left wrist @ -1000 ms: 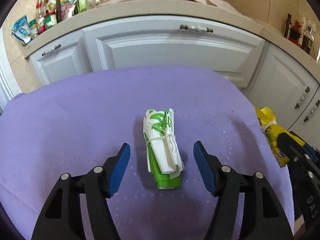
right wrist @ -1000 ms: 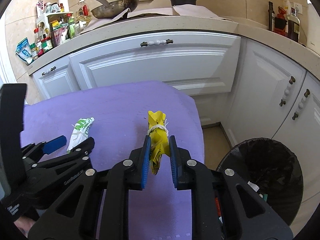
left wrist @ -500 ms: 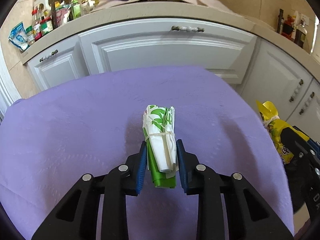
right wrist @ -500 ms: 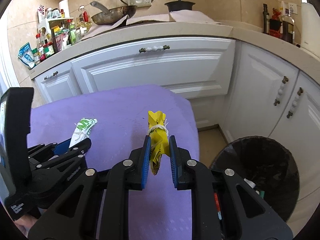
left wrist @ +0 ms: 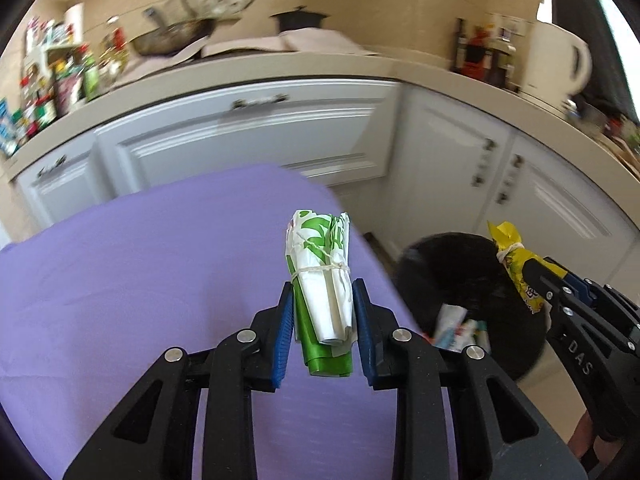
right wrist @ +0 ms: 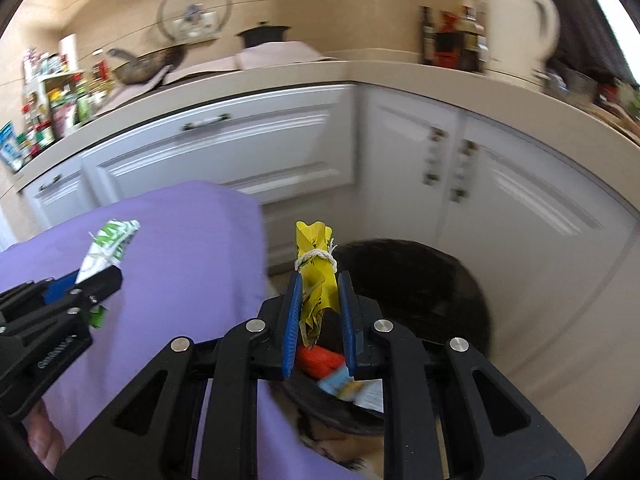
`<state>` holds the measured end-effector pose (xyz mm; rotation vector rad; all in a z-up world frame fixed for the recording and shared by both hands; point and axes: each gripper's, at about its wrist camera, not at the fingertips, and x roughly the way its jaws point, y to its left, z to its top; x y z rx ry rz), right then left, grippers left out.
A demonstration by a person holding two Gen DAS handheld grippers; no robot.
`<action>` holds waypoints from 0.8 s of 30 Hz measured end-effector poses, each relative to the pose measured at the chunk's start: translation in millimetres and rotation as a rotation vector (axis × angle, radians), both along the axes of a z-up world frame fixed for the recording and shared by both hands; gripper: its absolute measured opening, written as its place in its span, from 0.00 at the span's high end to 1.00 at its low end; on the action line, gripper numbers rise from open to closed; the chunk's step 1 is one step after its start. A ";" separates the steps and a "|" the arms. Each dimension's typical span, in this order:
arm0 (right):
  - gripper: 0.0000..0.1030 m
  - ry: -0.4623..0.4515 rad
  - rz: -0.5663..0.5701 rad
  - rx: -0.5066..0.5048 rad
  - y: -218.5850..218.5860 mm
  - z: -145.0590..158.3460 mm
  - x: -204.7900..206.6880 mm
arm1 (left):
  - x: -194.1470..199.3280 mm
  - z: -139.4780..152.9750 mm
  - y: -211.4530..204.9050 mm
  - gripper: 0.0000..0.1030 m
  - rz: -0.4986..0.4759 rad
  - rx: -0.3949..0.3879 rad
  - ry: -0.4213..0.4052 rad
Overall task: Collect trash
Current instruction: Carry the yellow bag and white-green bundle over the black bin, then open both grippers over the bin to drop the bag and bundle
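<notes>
Your left gripper [left wrist: 322,308] now pinches the green wrapper [left wrist: 322,280], lifted off the purple cloth [left wrist: 140,280]; your right gripper [right wrist: 318,300] pinches the yellow wrapper [right wrist: 316,276] over the bin [right wrist: 420,280]: 2 drops remain.

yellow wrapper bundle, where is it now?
Clamped in the right tool, the yellow wrapper bundle hangs over the black trash bin, right of the purple table.

The left gripper [left wrist: 323,304] clamps a rolled green-and-white wrapper [left wrist: 322,280] tied with string, its 2 blue pads pressed on the roll's sides above the purple cloth [left wrist: 140,280]. At right, the right gripper [left wrist: 532,284] pinches a yellow wrapper [left wrist: 516,264] over the black trash bin [left wrist: 452,272], which holds litter. White cabinets [left wrist: 248,136] stand behind.
</notes>
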<state>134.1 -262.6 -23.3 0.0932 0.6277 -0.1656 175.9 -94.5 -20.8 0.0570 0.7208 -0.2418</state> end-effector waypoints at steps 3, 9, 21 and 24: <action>0.82 0.000 -0.048 -0.003 -21.6 -1.9 -13.1 | -6.6 0.2 -22.1 0.72 -0.044 0.006 -0.007; 0.82 -0.024 -0.105 -0.010 -48.7 -0.5 -25.6 | -10.5 -4.9 -62.1 0.71 -0.094 0.029 -0.016; 0.70 -0.034 -0.136 -0.009 -71.3 -14.1 -9.8 | 5.7 -11.5 -104.8 0.54 -0.114 0.063 -0.059; 0.70 -0.029 -0.142 -0.005 -73.9 -17.0 -8.6 | 9.1 -13.8 -108.2 0.37 -0.103 0.065 -0.071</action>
